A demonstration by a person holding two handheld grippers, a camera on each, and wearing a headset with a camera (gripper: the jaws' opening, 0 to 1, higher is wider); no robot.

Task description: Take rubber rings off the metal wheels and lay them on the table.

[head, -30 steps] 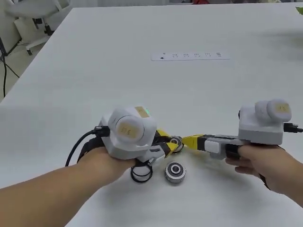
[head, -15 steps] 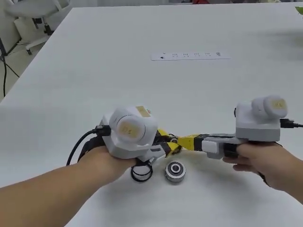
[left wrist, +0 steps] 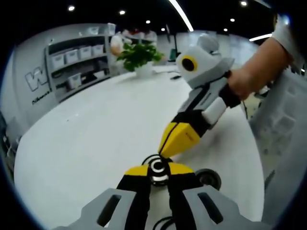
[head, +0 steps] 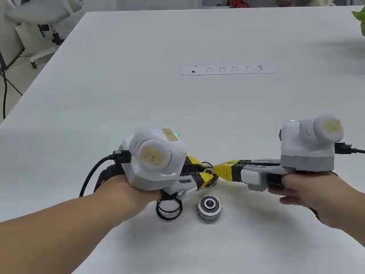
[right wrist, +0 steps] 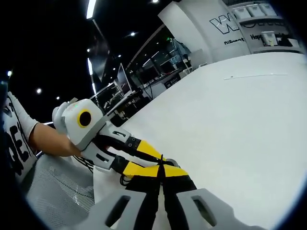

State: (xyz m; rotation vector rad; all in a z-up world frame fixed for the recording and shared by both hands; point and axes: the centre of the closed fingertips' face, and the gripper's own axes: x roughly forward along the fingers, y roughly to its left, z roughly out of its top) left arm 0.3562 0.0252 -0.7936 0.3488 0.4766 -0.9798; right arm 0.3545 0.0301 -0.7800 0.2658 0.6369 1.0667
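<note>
The left gripper (left wrist: 157, 172) is clenched on a metal wheel (left wrist: 157, 165), held just above the table (head: 171, 97). The right gripper (right wrist: 163, 168) meets it nose to nose, its jaws pressed together at the wheel's edge, though whether rubber is caught between them cannot be told. A second wheel (head: 209, 206) and a loose rubber ring (head: 169, 209) lie on the table just below the grippers.

Large letter W on the far wall (left wrist: 36, 79), the smaller lettering beneath it illegible.
</note>
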